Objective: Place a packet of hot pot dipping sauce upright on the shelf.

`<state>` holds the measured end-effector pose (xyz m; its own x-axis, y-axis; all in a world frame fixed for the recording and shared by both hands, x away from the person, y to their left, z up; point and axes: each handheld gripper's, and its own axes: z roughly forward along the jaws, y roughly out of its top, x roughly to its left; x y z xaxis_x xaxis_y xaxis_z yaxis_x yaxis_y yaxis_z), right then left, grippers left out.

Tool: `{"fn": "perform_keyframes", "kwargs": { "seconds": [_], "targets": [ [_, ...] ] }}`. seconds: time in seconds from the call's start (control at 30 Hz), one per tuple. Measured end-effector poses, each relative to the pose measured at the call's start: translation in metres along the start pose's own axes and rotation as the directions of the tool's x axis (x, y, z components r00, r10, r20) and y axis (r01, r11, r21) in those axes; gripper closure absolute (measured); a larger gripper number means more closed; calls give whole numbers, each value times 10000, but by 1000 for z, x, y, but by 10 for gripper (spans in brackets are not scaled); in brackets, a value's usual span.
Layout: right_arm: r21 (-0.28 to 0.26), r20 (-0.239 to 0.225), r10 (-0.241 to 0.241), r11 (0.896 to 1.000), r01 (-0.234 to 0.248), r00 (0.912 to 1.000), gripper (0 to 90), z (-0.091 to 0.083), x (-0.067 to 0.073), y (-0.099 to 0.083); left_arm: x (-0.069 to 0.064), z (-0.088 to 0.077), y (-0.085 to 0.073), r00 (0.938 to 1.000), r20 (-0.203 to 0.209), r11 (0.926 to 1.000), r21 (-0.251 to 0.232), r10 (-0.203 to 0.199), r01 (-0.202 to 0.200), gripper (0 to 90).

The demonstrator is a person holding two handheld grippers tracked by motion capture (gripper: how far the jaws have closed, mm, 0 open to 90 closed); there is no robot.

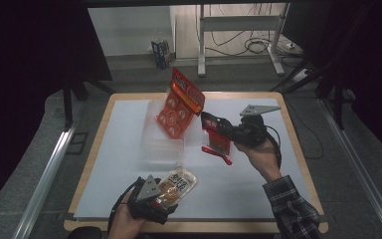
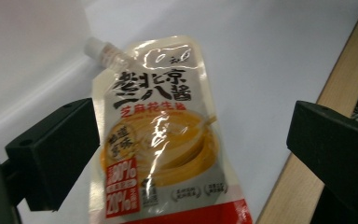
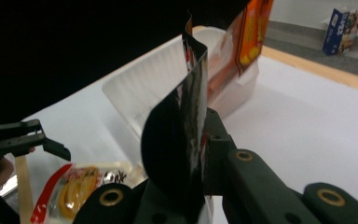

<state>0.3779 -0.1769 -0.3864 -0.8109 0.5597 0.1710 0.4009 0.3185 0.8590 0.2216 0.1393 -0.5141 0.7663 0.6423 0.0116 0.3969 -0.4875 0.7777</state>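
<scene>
- wooden table (image 1: 298, 149) with a pale rim, covered almost edge to edge by a white sheet (image 1: 238, 184); bare wood showing as a thin border all round.
- clear plastic tray (image 1: 155, 144) just left of the sheet's centre, ribbed walls seen in the right gripper view (image 3: 144, 84).
- orange packet (image 1: 180, 102) standing tilted in the tray's 1 o'clock corner, leaning toward 1 o'clock, top edge above the tray's rim.
- right gripper (image 1: 218, 130) at 3 o'clock of the tray, raised off the sheet, jaws pressed together on a dark red-edged pouch (image 1: 217, 138); pouch pinched edge-on between the jaws in the right gripper view (image 3: 179, 140), lower end hanging free above the sheet.
- right hand (image 1: 258, 152) wrapped round the gripper body, plaid sleeve (image 1: 293, 206) coming in from 5 o'clock.
- left gripper (image 1: 171, 191) at 6 o'clock of the tray, near the table's front edge, jaws spread wide on either side of a yellow sauce pouch (image 1: 176, 185); no pad touching it in the left gripper view.
- sauce pouch (image 2: 161, 140) lying flat on the sheet, white spout cap (image 2: 95, 46) pointing to 11 o'clock in that view, red band at its lower end.
- grey floor around the table, black curtains at 9 and 3 o'clock.
- at 12 o'clock a white desk frame (image 1: 238, 25) with loose cables (image 1: 256, 45) under it, and a small printed carton (image 1: 161, 54) on the floor by the wall.
- metal rails (image 1: 49, 174) running along the floor on both sides.
</scene>
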Motion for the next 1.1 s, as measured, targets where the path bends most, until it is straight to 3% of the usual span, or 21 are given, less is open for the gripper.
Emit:
{"fn": "perform_keyframes", "kwargs": {
  "seconds": [0.43,0.67,1.1],
  "targets": [
    [-62,-287,-483,9988,481,9984,886,30,6,29,6,-10,-8,9991,-418,9999,-109,-89,85,17],
    [201,-497,-584,9980,595,9971,887,53,6,30,5,-10,-8,9988,-481,10000,-70,24,-28,17],
    [564,-620,-771,9951,806,9951,887,81,7,31,5,-10,-8,9984,-550,9999,-45,94,-97,16]
  ]
}}
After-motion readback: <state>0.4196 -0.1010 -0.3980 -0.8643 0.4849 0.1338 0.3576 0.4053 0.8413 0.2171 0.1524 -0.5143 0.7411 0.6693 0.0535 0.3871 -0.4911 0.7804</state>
